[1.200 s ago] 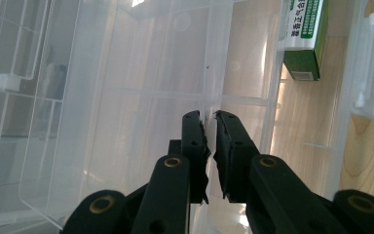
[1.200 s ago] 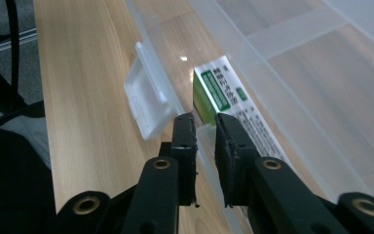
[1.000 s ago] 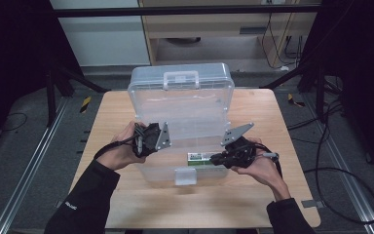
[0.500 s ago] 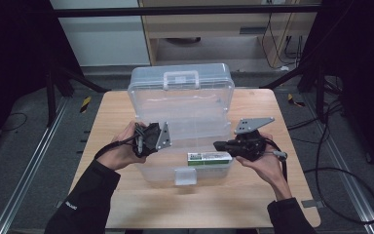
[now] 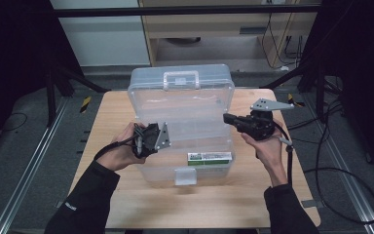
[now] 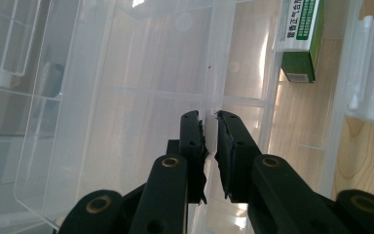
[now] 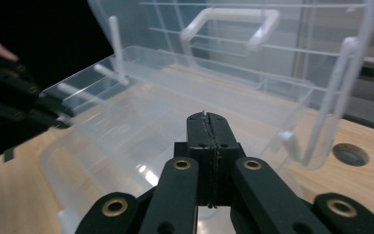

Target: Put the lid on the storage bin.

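Fingers of left gripper (image 6: 210, 127) clamp the clear box's (image 5: 185, 105) inner tray wall at mid-table. Right gripper (image 5: 229, 119), fingers just closed on nothing, has lifted away from the green packet (image 5: 209, 157); packet looks delivered.

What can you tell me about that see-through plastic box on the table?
The box is clear plastic with a white carry handle on its raised lid and a white latch at the front. It stands open on the wooden table. Thin dividers split the inside into compartments. A green and white carton lies in the front part. The left gripper pinches a thin clear wall; the right gripper, shut, is at the box's right edge.
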### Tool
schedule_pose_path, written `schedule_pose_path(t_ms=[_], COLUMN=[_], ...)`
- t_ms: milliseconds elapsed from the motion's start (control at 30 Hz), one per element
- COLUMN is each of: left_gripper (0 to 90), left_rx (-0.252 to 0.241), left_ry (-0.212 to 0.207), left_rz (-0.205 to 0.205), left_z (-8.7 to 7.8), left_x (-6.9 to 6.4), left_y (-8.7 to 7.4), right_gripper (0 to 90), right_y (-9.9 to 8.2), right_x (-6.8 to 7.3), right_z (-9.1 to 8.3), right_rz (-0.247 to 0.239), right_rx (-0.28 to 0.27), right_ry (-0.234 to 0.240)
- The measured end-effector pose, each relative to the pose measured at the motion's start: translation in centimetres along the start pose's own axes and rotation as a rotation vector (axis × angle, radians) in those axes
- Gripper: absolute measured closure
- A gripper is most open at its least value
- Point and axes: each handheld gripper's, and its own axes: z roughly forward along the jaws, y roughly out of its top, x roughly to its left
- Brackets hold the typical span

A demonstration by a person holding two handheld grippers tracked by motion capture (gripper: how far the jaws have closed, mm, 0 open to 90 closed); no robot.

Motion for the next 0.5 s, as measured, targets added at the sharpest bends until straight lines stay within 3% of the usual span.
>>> schedule_pose_path(t_ms=[500], left_gripper=[80.4], left_rx=[-0.004], left_ry=[-0.005], left_rz=[-0.005], left_z=[0.0], left_x=[-0.3], left_y=[-0.2], right_gripper=[90.0], right_y=[1.5], right_x=[-2.0], right_z=[1.5], right_rz=[0.061], right_rx=[-0.023], right_ry=[-0.074])
